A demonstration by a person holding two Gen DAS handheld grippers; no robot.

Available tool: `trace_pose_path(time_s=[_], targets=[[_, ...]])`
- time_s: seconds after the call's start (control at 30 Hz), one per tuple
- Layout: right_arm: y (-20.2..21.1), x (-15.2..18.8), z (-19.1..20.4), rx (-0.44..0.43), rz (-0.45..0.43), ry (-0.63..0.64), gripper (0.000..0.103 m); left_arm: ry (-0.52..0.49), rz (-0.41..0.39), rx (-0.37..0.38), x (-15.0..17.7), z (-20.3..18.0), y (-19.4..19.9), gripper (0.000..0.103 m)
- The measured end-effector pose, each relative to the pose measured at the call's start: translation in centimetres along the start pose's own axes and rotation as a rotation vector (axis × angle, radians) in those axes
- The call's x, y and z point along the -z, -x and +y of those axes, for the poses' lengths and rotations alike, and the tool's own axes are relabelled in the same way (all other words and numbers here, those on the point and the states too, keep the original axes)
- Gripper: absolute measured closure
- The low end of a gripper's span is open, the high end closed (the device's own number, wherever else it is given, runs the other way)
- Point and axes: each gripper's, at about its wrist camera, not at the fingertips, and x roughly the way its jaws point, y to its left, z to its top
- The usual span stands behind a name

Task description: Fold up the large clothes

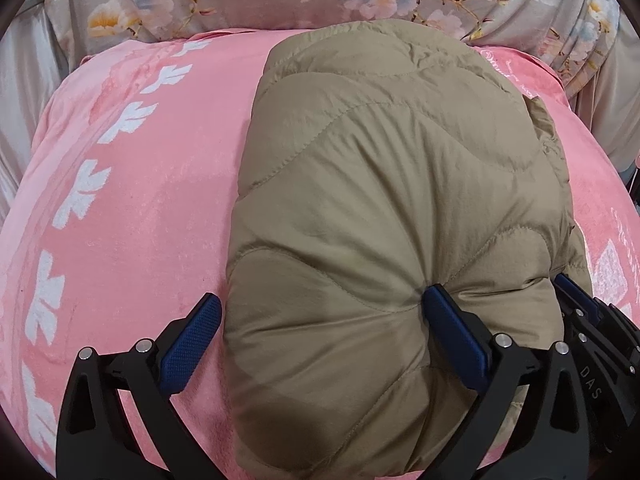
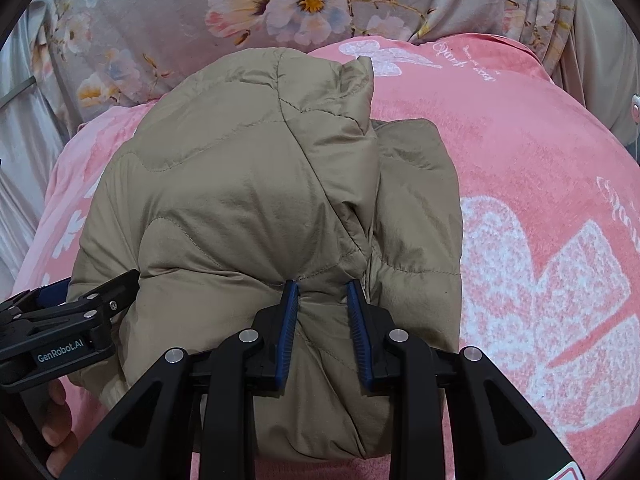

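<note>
- On the pink blanket (image 1: 120, 208) lies the beige jacket (image 1: 380, 200), folded into a thick bundle; its long side runs away from both grippers.
- Left gripper (image 1: 320, 320): fingers spread wide, one pad pressing the near edge.
- Right gripper (image 2: 322, 300): fingers pinching a fold of the near edge, so it seems nearer to act.
- No containers are visible.

even, soft indoor lighting, no glare. faint shadow on the near end of the tan quilted jacket (image 1: 384, 216) in the left wrist view. strong fisheye bowing, dark vignette at corners. sharp focus throughout, no motion blur.
</note>
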Motion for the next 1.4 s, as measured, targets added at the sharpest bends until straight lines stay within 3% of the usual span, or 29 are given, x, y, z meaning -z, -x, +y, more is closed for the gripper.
trace_pose_path(time_s=[0.2,0.23,0.33,0.43,0.47,0.57,0.7,0.77,0.87,1.0,1.2,1.3,1.37,1.4], targets=[[0.2,-0.1,-0.4,0.013,0.002,-0.002,0.072,0.001,-0.003,-0.006,0.0,0.0,0.2,0.005],[0.5,-0.2,-0.6,0.044,0.005,-0.015,0.056,0.014,0.003,0.006,-0.1,0.2,0.4,0.005],[2.0,-0.7,-2.0,0.019,0.004,-0.051,0.048,0.059,0.038,0.083,-0.5,1.8,1.1,0.005],[3.5,-1.2,-4.4,-0.008,-0.028,-0.118,0.025,0.124,0.016,0.171,-1.5,4.0,2.3,0.005],[3.6,-1.5,-5.4,-0.007,-0.034,-0.137,0.022,0.15,0.007,0.208,-2.0,4.9,2.6,0.005],[2.5,-2.2,-7.9,-0.04,0.004,-0.192,0.022,0.229,0.016,0.302,-3.7,7.6,1.8,0.005],[-0.7,-2.3,-10.1,-0.246,0.113,-0.336,0.022,0.272,0.09,0.388,-4.7,8.9,-1.4,0.005],[-2.5,-2.1,-10.4,-0.36,0.163,-0.388,0.021,0.291,0.118,0.479,-4.7,9.0,-2.8,0.005],[-3.3,-2.1,-9.9,-0.421,0.154,-0.396,0.02,0.328,0.168,0.626,-4.5,8.4,-4.5,0.005],[-4.5,-2.1,-8.9,-0.546,0.167,-0.423,0.02,0.304,0.155,0.621,-4.7,7.3,-4.8,0.005],[-6.1,-3.3,-6.6,-0.633,0.165,-0.4,0.021,0.235,0.12,0.545,-5.8,5.9,-4.2,0.005],[-7.1,-4.1,-5.8,-0.695,0.159,-0.428,0.037,0.184,0.085,0.487,-6.6,5.1,-3.8,0.008],[-7.2,-4.6,-5.5,-0.707,0.141,-0.429,0.06,0.142,0.048,0.44,-7.3,4.7,-3.0,0.014],[-7.1,-5.0,-5.4,-0.706,0.129,-0.42,0.064,0.125,0.033,0.427,-7.5,4.8,-2.7,0.018]])
